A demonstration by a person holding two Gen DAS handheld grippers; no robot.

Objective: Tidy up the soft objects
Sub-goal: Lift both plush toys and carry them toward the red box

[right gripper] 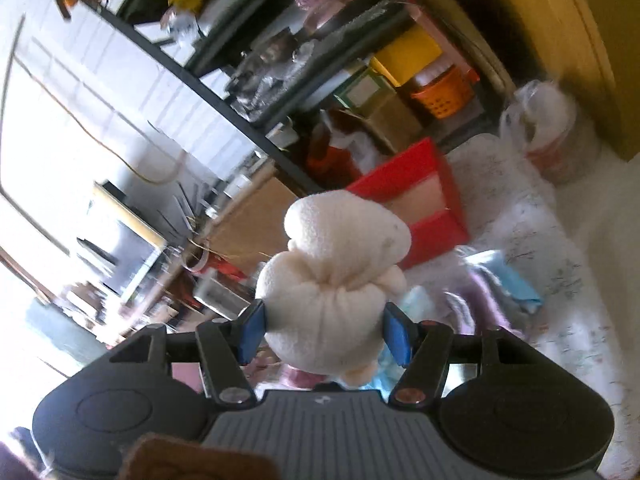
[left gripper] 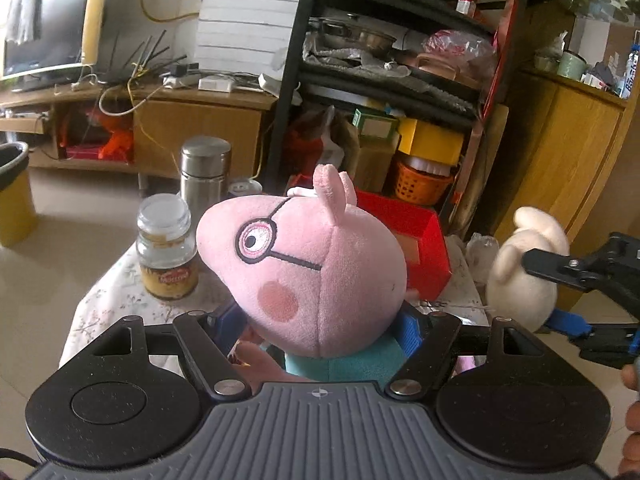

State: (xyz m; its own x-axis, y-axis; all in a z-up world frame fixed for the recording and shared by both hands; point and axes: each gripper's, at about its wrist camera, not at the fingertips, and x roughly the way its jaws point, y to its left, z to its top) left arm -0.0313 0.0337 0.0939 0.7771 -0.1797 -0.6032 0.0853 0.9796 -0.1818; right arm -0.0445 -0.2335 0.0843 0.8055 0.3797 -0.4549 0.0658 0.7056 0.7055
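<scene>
My left gripper [left gripper: 320, 332] is shut on a pink pig plush [left gripper: 308, 272] with glasses and a teal shirt, held above the cloth-covered table [left gripper: 112, 300]. My right gripper [right gripper: 325, 332] is shut on a cream white plush [right gripper: 340, 280]; its blue pads [right gripper: 253, 332] press both sides. In the left wrist view the white plush [left gripper: 524, 276] and the right gripper [left gripper: 580, 296] show at the right. A red open box [left gripper: 416, 240] stands on the table behind the pig and shows in the right wrist view [right gripper: 420, 200] beyond the white plush.
A glass jar [left gripper: 166, 248] and a steel flask [left gripper: 204, 176] stand on the table's left. Pastel soft items [right gripper: 496, 280] lie on the table cloth [right gripper: 560, 280]. A plastic bag [right gripper: 548, 132] sits at the far edge. A cluttered black shelf [left gripper: 384, 80] stands behind.
</scene>
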